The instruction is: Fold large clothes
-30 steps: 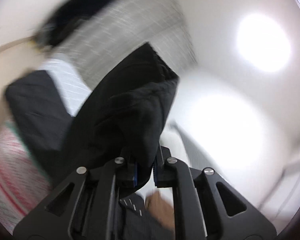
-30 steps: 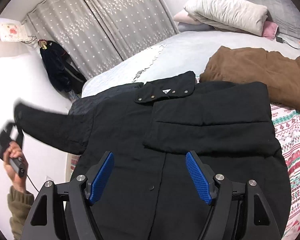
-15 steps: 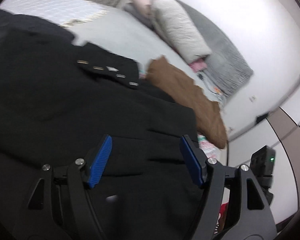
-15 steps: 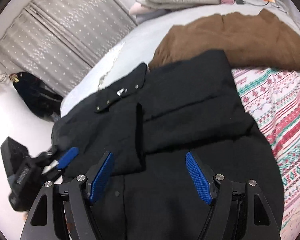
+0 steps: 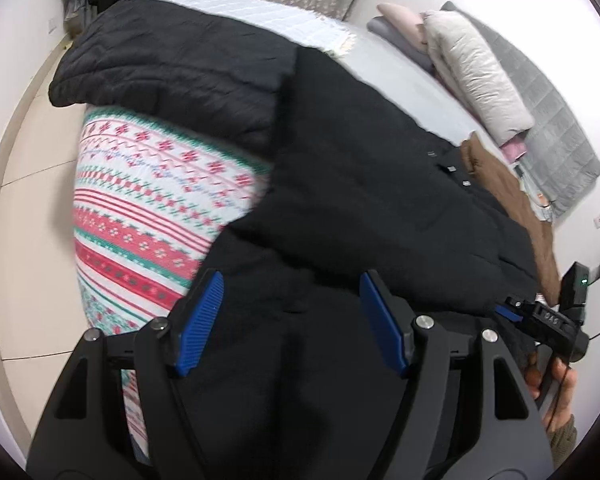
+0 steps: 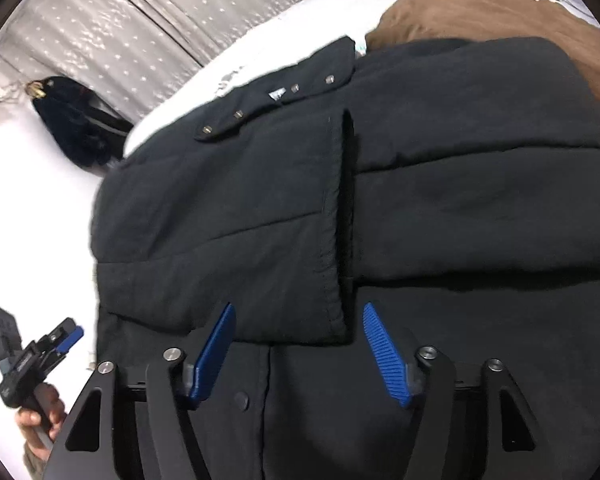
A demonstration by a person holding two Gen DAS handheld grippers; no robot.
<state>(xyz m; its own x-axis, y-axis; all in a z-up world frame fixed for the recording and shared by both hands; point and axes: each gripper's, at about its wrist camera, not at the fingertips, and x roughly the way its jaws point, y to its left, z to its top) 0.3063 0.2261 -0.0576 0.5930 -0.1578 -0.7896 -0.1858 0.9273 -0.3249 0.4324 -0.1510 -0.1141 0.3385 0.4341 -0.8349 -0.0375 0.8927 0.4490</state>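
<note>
A large black padded jacket [image 6: 420,208] lies on the bed with both sleeves folded across its front; the left sleeve's cuff edge [image 6: 336,240] runs down the middle. A snap-button collar tab [image 6: 276,96] sits at its top. The jacket also fills the left wrist view [image 5: 372,216]. My right gripper [image 6: 296,344] is open and empty, low over the jacket's lower front. My left gripper [image 5: 292,320] is open and empty above the jacket's left lower part. Each gripper shows in the other's view: the left one at lower left [image 6: 56,340], the right one at right [image 5: 540,316].
A black quilted garment [image 5: 172,64] lies at the bed's far left corner over a red, green and white patterned blanket [image 5: 148,208]. A brown garment [image 6: 500,16] lies beyond the jacket. Pillows [image 5: 472,68] are at the headboard. Grey curtains [image 6: 140,28] and a hanging dark coat [image 6: 76,120] stand behind.
My left gripper let go of the black sleeve it held up, and that sleeve now lies folded across the jacket's front. The left gripper is open and pulled back. My right gripper moved closer.
</note>
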